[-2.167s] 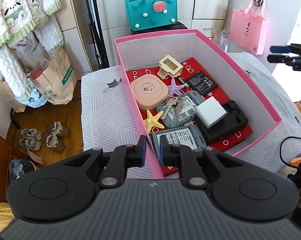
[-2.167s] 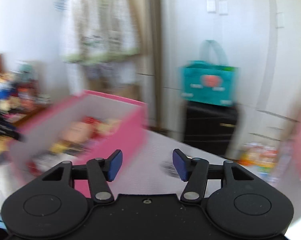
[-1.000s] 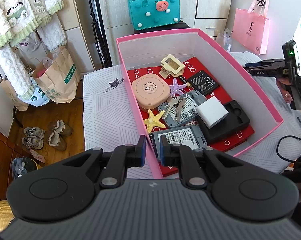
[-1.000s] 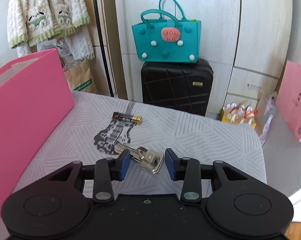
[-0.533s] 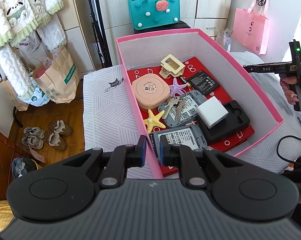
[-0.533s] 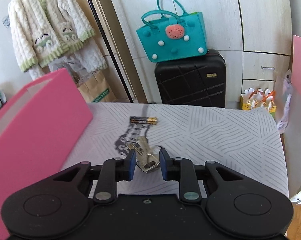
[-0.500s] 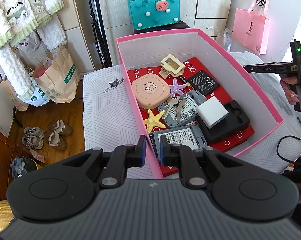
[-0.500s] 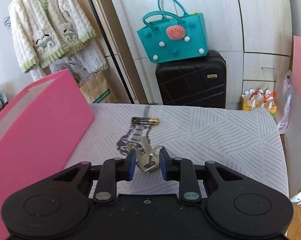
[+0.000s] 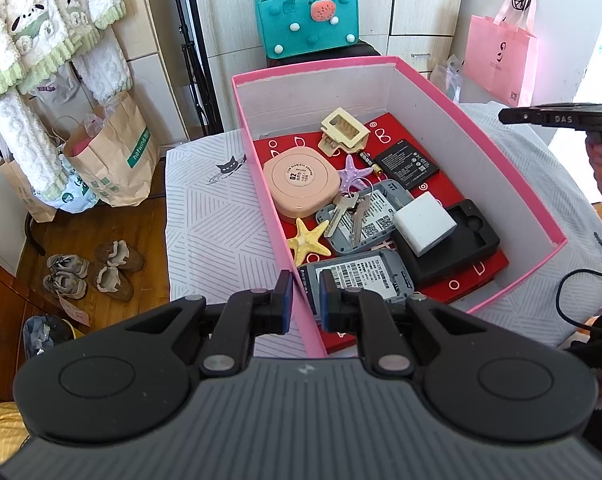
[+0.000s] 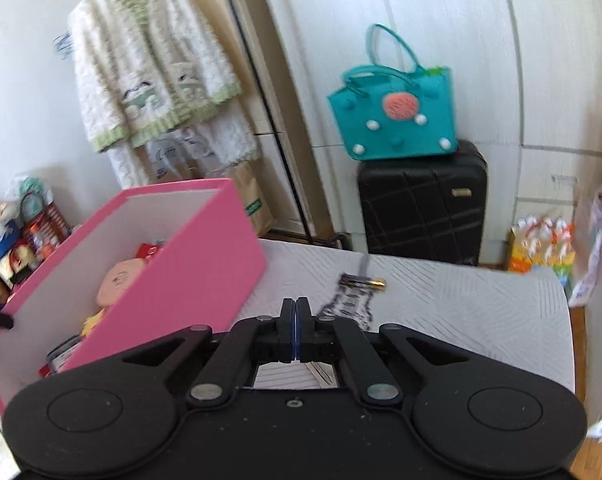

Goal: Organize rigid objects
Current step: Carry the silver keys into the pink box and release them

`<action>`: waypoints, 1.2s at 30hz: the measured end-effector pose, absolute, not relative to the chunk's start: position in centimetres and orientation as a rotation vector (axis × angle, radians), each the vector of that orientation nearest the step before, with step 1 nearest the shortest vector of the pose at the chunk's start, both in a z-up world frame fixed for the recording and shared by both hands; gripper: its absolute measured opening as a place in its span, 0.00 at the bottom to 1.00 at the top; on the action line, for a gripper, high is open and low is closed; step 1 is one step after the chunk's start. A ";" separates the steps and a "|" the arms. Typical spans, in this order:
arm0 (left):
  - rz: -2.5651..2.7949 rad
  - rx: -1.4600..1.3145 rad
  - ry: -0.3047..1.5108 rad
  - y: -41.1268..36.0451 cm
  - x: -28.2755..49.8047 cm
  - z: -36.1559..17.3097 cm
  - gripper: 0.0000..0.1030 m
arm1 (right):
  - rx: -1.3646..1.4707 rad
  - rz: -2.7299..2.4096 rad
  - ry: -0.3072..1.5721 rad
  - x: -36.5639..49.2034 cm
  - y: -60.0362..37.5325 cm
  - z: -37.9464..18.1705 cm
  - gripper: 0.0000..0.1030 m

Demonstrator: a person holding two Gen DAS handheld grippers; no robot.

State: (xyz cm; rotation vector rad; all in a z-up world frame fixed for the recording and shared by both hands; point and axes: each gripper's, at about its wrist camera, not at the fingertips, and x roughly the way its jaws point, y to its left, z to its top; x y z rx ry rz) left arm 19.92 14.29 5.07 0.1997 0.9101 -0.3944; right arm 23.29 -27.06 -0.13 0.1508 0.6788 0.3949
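- The right gripper [image 10: 295, 334] hides most of the keys [image 10: 320, 372] beneath its fingers; whether they're gripped can't be told.
- The pink box [image 10: 189, 276] wall hides most contents.
- The battery [image 10: 363, 281] is blurred.

Worktop [image 9: 217, 216] covered in pale grey cloth with a striped geometric pattern, a small cat print [image 9: 227, 168] near its far left edge. Pink box [image 9: 453, 120] resting directly on it. In the right wrist view, one battery [image 10: 363, 281] lying right of the box, atop a dark guitar print [image 10: 347, 304].
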 end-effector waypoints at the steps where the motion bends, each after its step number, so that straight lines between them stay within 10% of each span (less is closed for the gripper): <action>1: -0.394 0.200 0.910 14.3 19.9 5.1 0.11 | 0.132 0.394 0.687 23.3 -26.9 0.0 0.01; 17: -0.394 0.204 0.913 14.2 19.9 5.1 0.11 | 0.010 0.314 0.817 24.0 -26.7 -5.1 0.04; 36: -0.395 0.321 0.960 13.1 22.0 6.1 0.08 | 0.123 0.615 0.545 21.2 -22.6 9.6 0.04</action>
